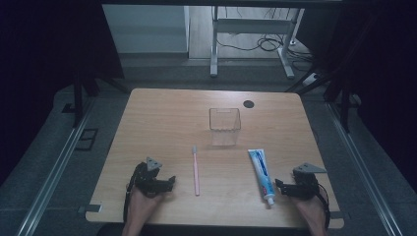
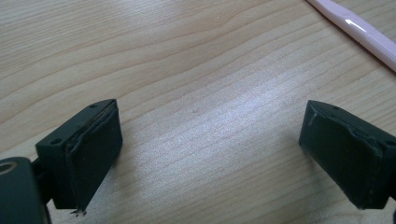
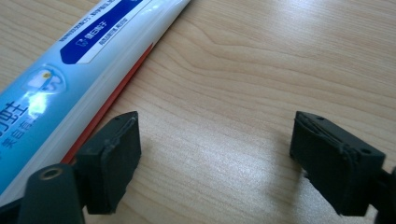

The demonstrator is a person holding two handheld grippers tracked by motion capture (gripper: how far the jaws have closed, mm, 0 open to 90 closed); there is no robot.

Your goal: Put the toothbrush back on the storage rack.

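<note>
High view: my two tools rest on the wooden worktop (image 1: pixel 162 118).
Left tool (image 1: pixel 172 181) gapes beside the pink plastic toothbrush (image 1: pixel 195 169); right tool (image 1: pixel 278 185) gapes empty by the blue-white toothpaste tube (image 1: pixel 260 173).

One toothbrush (image 1: pixel 196 170), one toothpaste tube (image 1: pixel 261 174), one clear cup (image 1: pixel 224 126), two grippers.

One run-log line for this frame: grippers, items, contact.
left gripper: open, empty, beside toothbrush | right gripper: open, empty, beside toothpaste tube | clear cup: upright, mid-table | contact: none
</note>
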